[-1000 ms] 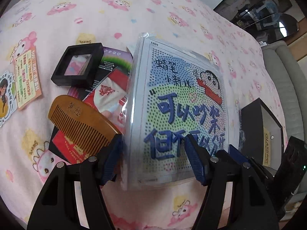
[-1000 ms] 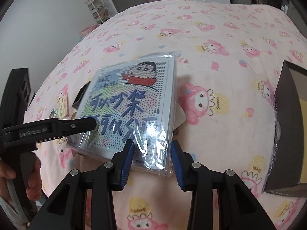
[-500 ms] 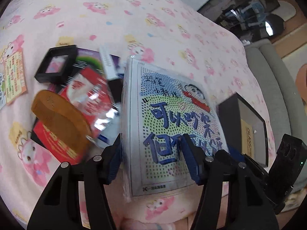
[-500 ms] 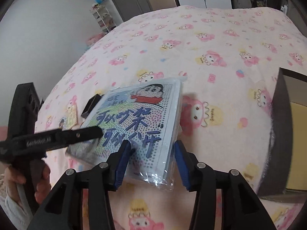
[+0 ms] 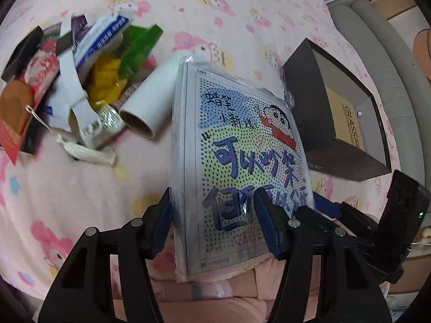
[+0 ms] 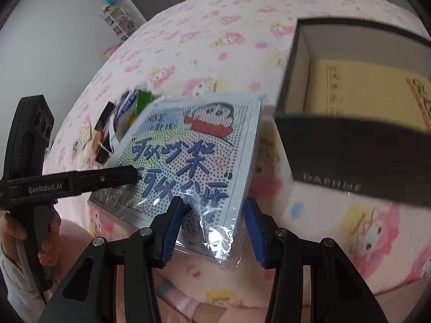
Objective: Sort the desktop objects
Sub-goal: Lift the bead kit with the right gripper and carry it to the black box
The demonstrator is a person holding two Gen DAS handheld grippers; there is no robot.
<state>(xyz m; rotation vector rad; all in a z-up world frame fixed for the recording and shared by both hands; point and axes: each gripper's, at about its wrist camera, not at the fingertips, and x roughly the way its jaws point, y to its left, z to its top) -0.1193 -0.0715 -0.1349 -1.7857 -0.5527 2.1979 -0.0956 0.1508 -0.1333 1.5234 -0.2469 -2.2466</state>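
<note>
A flat cartoon picture kit in clear plastic wrap point(image 5: 242, 161) is held above the pink tablecloth. My left gripper point(image 5: 215, 223) is shut on its near left edge, one finger over it and one under. My right gripper point(image 6: 212, 228) is shut on its near right corner point(image 6: 215, 215). An open black box point(image 5: 336, 113) with a yellow sheet inside stands just right of the kit; it also shows in the right wrist view point(image 6: 358, 123). The left gripper's finger point(image 6: 80, 180) shows in the right wrist view across the kit's left edge.
A heap of items lies left of the kit: a white cardboard tube point(image 5: 150, 107), green and yellow packets point(image 5: 126, 62), white and blue packets, a red packet point(image 5: 16, 123), a white tassel point(image 5: 89, 150). A grey sofa point(image 5: 382, 40) is beyond the table's right edge.
Both grippers have carried the kit up and to the right, toward the black box. The heap that lay under it is uncovered and has shifted to the left in view.
</note>
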